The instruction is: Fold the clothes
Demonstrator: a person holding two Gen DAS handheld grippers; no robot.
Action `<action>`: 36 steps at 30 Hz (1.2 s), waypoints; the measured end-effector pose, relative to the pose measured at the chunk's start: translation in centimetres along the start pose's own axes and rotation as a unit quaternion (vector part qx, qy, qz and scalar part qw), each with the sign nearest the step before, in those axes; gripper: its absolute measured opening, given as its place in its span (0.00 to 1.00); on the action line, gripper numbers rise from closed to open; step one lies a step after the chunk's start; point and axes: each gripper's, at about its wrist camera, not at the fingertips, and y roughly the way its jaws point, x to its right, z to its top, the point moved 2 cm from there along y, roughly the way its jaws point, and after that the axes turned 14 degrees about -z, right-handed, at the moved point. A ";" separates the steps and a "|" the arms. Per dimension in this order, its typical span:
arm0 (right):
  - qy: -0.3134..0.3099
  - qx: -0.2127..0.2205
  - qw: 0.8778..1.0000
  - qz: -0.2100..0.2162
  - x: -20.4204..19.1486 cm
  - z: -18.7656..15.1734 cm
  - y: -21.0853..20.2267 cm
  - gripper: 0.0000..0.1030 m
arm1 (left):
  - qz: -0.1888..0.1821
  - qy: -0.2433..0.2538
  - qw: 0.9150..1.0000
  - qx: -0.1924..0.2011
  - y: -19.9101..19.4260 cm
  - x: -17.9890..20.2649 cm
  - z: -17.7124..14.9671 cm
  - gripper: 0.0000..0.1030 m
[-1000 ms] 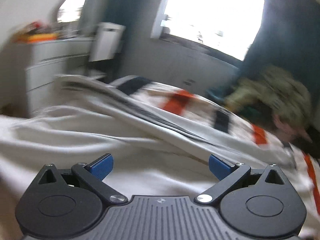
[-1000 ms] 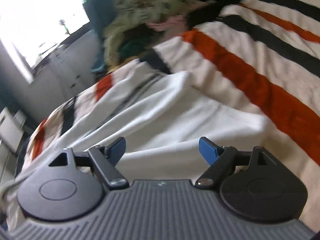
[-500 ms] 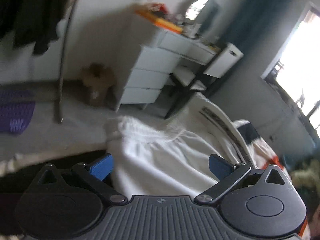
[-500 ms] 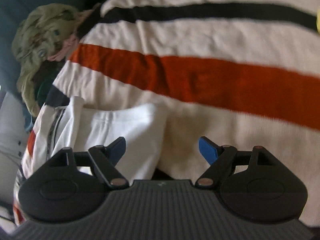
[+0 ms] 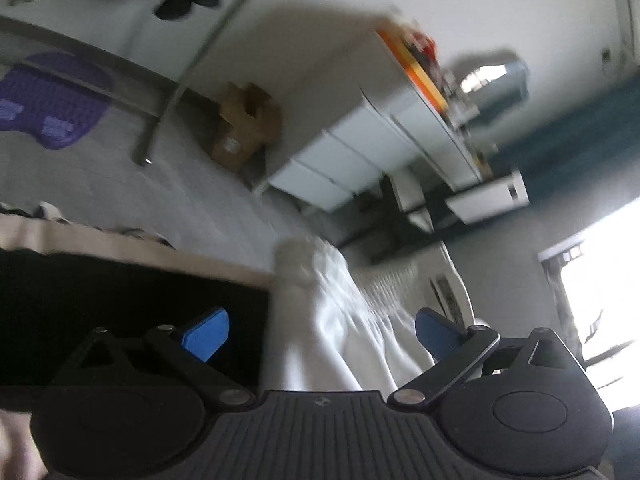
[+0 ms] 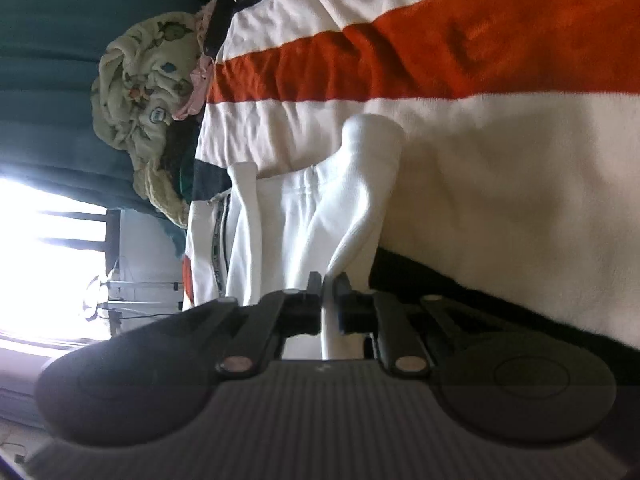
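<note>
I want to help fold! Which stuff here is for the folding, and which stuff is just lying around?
For the folding:
- white garment, pinched in the right gripper
- left gripper, fingers open around the same white cloth
- striped blanket it lies on

Just lying around:
- bundle of crumpled clothes
- white drawers
- purple mat
- cardboard box

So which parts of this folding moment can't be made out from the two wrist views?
- Left wrist: motion blur smears the white garment, so its edge is unclear; whether the left gripper, jaws apart, touches it can't be told.
- Right wrist: the right gripper hides the pinched fabric.
- Right wrist: the striped blanket is cut off by the frame.
- Both: window glare hides what lies outside.
</note>
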 end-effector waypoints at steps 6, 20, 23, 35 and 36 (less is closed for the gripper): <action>0.008 0.019 1.000 -0.018 0.3 0.7 -0.3 0.09 | 0.054 -0.019 0.998 -0.013 0.6 -2.0 1.6 0.89; 0.043 0.008 0.996 -0.084 1.7 1.7 2.1 0.12 | -0.037 -0.055 0.990 -0.121 5.7 -1.2 -2.1 0.54; 0.028 0.016 0.996 -0.087 1.4 1.8 2.1 0.12 | -0.027 -0.056 0.991 -0.120 5.9 -1.5 -2.5 0.34; -0.027 0.132 0.991 0.026 -1.7 2.1 -4.1 0.05 | -0.090 -0.019 0.993 -0.069 3.9 1.6 -0.5 0.10; -0.032 0.142 0.989 0.037 -2.0 2.1 -4.9 0.05 | -0.100 -0.011 0.993 -0.068 3.5 2.2 -0.3 0.10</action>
